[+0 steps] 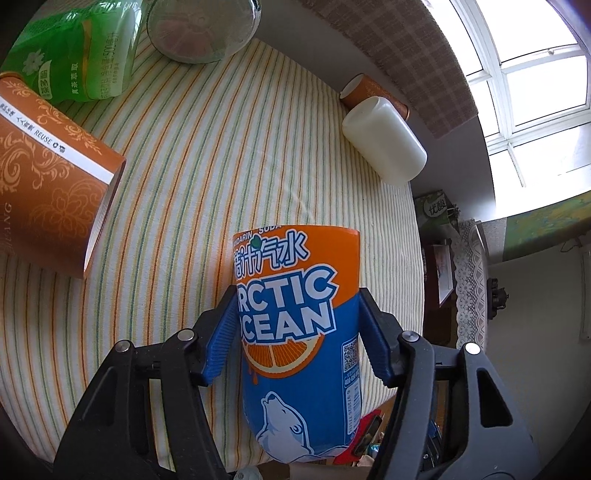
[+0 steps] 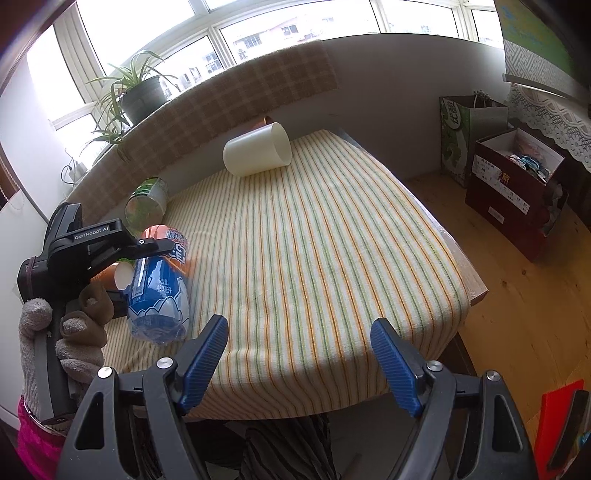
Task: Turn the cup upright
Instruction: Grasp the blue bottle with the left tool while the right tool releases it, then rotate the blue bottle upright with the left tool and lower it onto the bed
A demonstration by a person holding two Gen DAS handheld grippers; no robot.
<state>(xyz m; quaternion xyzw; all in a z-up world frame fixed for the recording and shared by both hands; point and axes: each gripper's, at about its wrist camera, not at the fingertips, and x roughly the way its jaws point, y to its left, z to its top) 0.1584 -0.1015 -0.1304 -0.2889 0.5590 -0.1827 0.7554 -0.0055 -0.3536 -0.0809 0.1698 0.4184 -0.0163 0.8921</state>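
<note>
My left gripper is shut on an orange-and-blue "Arctic Ocean" cup, made from a cut soda bottle, and holds it above the striped cloth. The right wrist view shows that cup tilted at the table's left edge, its rounded base toward the front. A white cup lies on its side at the far edge; it also shows in the right wrist view. My right gripper is open and empty over the table's near edge.
An orange patterned cup lies at the left, a green bottle cup and a clear one beyond it. Another orange cup lies behind the white cup. The striped table drops off at the right to a wooden floor with boxes.
</note>
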